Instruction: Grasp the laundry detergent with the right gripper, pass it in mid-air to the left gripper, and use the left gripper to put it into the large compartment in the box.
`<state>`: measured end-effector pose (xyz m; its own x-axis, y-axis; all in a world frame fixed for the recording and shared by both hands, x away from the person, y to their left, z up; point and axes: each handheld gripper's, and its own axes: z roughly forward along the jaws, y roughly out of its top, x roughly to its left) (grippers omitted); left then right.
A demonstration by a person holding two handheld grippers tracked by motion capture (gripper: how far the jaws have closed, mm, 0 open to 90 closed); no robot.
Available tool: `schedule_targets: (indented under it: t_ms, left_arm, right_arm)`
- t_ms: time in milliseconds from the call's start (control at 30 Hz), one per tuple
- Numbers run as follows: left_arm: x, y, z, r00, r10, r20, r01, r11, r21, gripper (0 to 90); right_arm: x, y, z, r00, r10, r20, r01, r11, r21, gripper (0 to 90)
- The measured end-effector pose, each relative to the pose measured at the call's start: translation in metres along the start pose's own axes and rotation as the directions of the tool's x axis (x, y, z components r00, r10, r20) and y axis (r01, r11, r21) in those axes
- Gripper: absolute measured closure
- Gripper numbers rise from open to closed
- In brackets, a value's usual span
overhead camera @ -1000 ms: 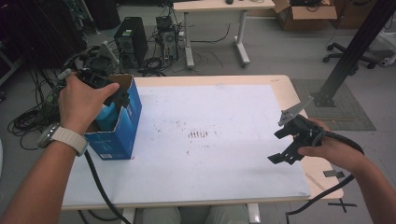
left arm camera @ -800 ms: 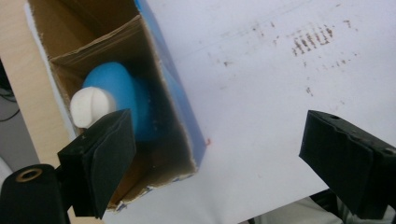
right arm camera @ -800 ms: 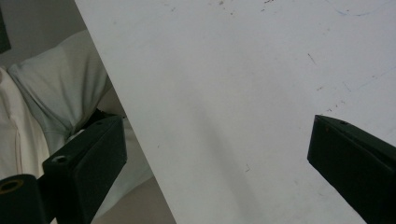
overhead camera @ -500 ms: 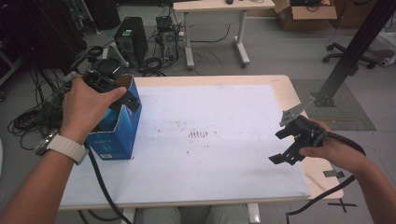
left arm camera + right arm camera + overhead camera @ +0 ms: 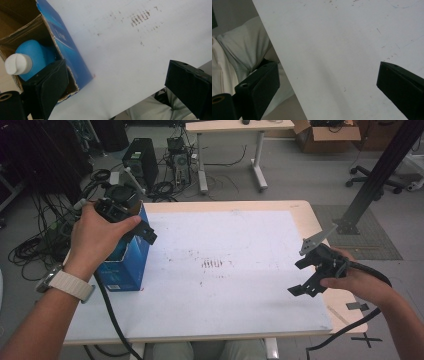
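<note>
A blue cardboard box point(image 5: 127, 267) stands upright with its top open near the left edge of the white table point(image 5: 225, 285). Inside it is a blue bottle point(image 5: 37, 56) with a white cap point(image 5: 18, 64). My left gripper point(image 5: 136, 227) hovers just over the box's open top. In the left gripper view the left gripper point(image 5: 117, 75) is open, with one jaw over the box mouth and nothing between the jaws. My right gripper point(image 5: 303, 276) hangs open above the table's front right part. In its own view the right gripper point(image 5: 328, 75) holds nothing.
Faint dark marks point(image 5: 214, 264) stain the table's middle. The person's lap point(image 5: 244, 47) lies past the table's front edge. On the floor behind are a computer tower point(image 5: 141, 160), tangled cables point(image 5: 35, 245), another desk point(image 5: 230, 130) and a black post point(image 5: 377, 175) at the right.
My left gripper has shifted slightly to the right above the box top while the forearm dropped a little. The right gripper has barely moved.
</note>
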<state>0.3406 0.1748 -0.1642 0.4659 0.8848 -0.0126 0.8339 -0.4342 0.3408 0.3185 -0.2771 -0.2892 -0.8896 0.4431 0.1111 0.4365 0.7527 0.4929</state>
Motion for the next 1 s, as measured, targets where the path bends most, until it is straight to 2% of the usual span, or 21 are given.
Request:
schedule_targets:
  t_ms: [433, 767, 1000]
  left_arm:
    - [-0.017, 0.005, 0.002, 0.9975, 0.057, 0.042, -0.057, 0.9983, 0.006, 5.2]
    - [-0.033, 0.013, 0.008, 0.9911, 0.109, 0.077, -0.110, 0.9939, 0.010, 5.1]
    - [-0.038, 0.016, 0.014, 0.9859, 0.135, 0.099, -0.137, 0.9906, 0.008, 5.1]
  right_arm:
    - [0.000, 0.001, 0.000, 1.0000, 0.001, 0.000, -0.001, 1.000, 0.000, 4.6]
    - [-0.003, 0.003, -0.001, 1.0000, 0.003, -0.001, -0.003, 1.000, 0.001, 4.6]
    - [-0.002, 0.004, -0.001, 1.0000, 0.002, 0.000, -0.002, 1.000, 0.003, 4.6]
